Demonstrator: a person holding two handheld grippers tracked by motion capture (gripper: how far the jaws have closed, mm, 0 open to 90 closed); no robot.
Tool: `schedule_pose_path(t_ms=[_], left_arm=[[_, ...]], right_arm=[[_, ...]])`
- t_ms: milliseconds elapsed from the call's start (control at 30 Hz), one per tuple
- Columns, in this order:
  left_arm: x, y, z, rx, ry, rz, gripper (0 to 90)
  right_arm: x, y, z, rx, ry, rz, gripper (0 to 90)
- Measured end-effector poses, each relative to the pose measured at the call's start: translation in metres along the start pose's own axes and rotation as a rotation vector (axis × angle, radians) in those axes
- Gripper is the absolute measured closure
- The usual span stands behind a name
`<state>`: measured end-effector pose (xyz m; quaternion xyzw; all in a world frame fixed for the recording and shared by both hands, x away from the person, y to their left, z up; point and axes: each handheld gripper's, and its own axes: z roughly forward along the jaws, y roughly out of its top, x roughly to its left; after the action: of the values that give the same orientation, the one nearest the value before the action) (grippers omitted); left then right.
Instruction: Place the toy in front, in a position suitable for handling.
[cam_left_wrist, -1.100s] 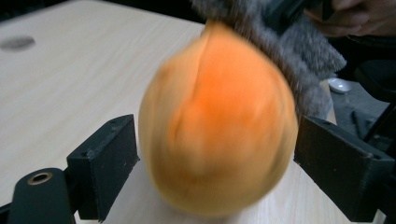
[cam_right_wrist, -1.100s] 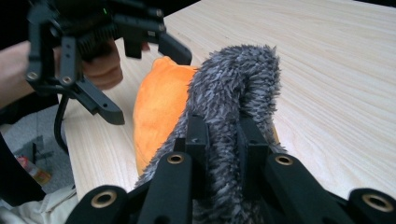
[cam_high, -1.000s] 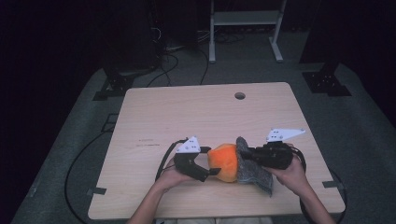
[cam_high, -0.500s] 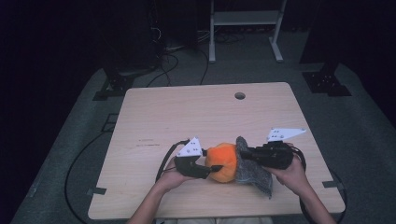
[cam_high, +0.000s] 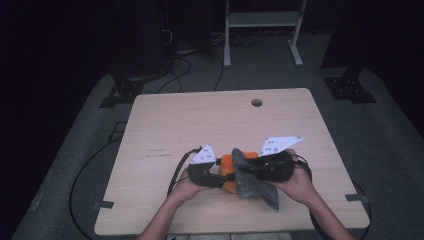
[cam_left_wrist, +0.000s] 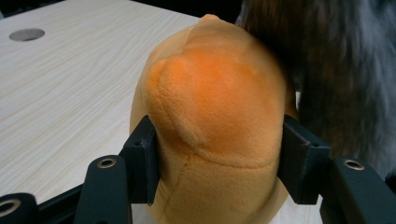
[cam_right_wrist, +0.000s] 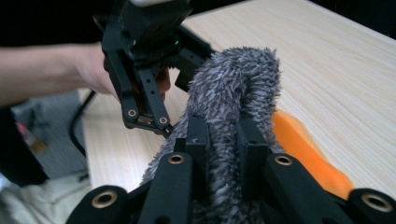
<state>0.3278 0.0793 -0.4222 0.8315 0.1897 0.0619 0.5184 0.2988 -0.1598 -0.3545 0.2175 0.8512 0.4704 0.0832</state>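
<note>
Because the left gripper (cam_left_wrist: 217, 177) clamps the orange plush toy (cam_left_wrist: 215, 116) across its soft, rounded middle, low at the centre of the high view, it could squeeze out; the right gripper (cam_right_wrist: 222, 140) pinches the grey furry cloth (cam_right_wrist: 233, 84), and that thin fold may slip free under any tug.

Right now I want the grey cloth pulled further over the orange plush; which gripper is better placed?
Probably the right gripper: it is shut on the grey cloth. The left gripper clamps the orange plush, steadying it.
</note>
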Motion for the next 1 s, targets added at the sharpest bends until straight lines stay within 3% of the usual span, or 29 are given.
schedule_pose_path(t_ms=[100, 233, 467, 600, 733, 833, 900, 1000], left_arm=[[0.002, 0.0, 0.0, 0.016, 0.011, -0.001, 39.9], [0.005, -0.002, 0.0, 0.007, 0.009, -0.017, 39.7], [0.006, -0.003, 0.0, -0.002, 0.004, -0.022, 38.7], [0.005, -0.003, 0.0, 0.003, -0.001, -0.014, 38.2], [0.001, -0.001, 0.002, 0.009, -0.001, 0.01, 38.1], [-0.006, 0.001, 0.005, 0.024, -0.01, 0.062, 38.0], [-0.011, 0.001, 0.006, 0.039, -0.009, 0.102, 38.1], [-0.012, -0.001, 0.004, 0.042, -0.013, 0.117, 38.3]], right_arm=[[-0.003, -0.001, 0.01, 0.018, -0.016, -0.009, 77.6], [-0.01, -0.014, 0.005, 0.025, -0.053, 0.001, 77.8], [-0.033, -0.05, -0.012, 0.041, -0.093, 0.11, 77.7], [-0.037, -0.059, -0.019, 0.079, -0.117, 0.127, 77.6], [-0.031, -0.047, -0.027, 0.029, -0.082, 0.111, 77.6], [-0.025, -0.029, -0.026, 0.006, -0.069, 0.07, 77.5], [-0.024, -0.021, -0.023, 0.001, -0.067, 0.055, 77.5], [-0.028, -0.016, -0.017, 0.016, -0.064, 0.048, 77.5]])
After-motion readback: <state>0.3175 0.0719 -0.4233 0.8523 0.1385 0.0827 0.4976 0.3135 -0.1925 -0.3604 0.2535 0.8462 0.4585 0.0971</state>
